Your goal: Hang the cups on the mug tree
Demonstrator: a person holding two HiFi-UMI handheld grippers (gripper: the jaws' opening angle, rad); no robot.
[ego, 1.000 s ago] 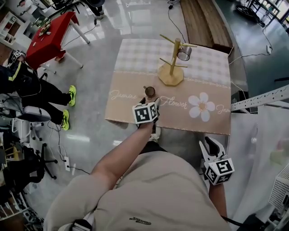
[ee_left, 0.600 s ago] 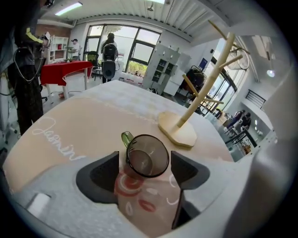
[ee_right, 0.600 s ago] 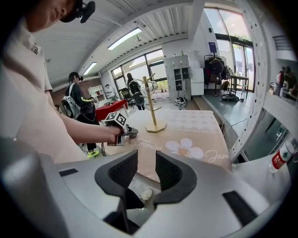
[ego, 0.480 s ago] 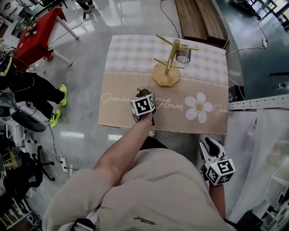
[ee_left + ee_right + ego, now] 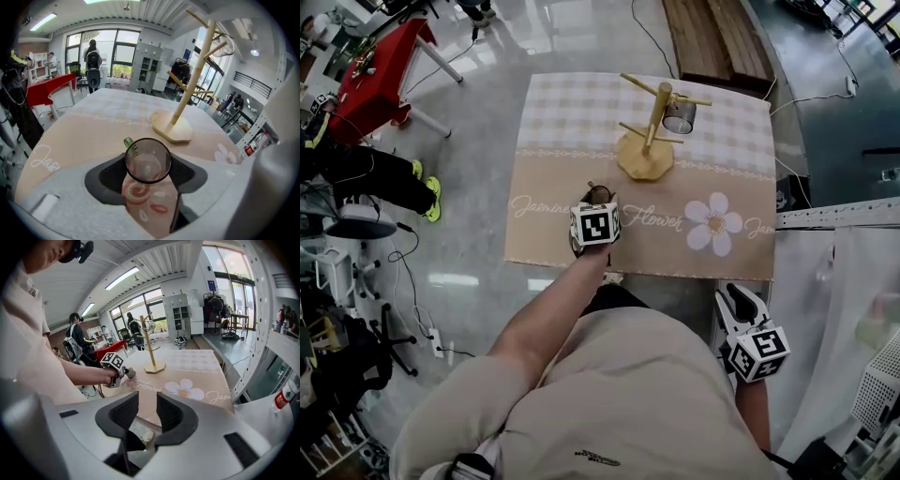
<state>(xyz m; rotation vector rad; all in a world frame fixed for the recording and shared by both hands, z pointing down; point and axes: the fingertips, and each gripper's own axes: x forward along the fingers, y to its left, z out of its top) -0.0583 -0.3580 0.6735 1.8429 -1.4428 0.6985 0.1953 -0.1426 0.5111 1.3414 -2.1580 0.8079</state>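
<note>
A glass cup (image 5: 147,159) with a green handle and red-patterned side stands on the tablecloth's near part, also visible in the head view as the cup (image 5: 598,193). My left gripper (image 5: 147,172) (image 5: 597,199) has its jaws closing, one on each side of the cup and against it. The wooden mug tree (image 5: 645,155) (image 5: 186,96) stands farther back, with another cup (image 5: 680,115) hanging on a right-hand peg. My right gripper (image 5: 737,302) (image 5: 146,414) hangs off the table's near right side, open and holding nothing.
The table (image 5: 572,112) has a beige cloth with a white flower print (image 5: 713,223). A red table (image 5: 380,80) and a person's legs (image 5: 384,183) are to the left on the floor. A wooden bench (image 5: 708,42) lies beyond the table.
My left gripper moved forward until its jaws came around the cup, which stood just ahead of it a second ago. The right gripper stayed where it was.
</note>
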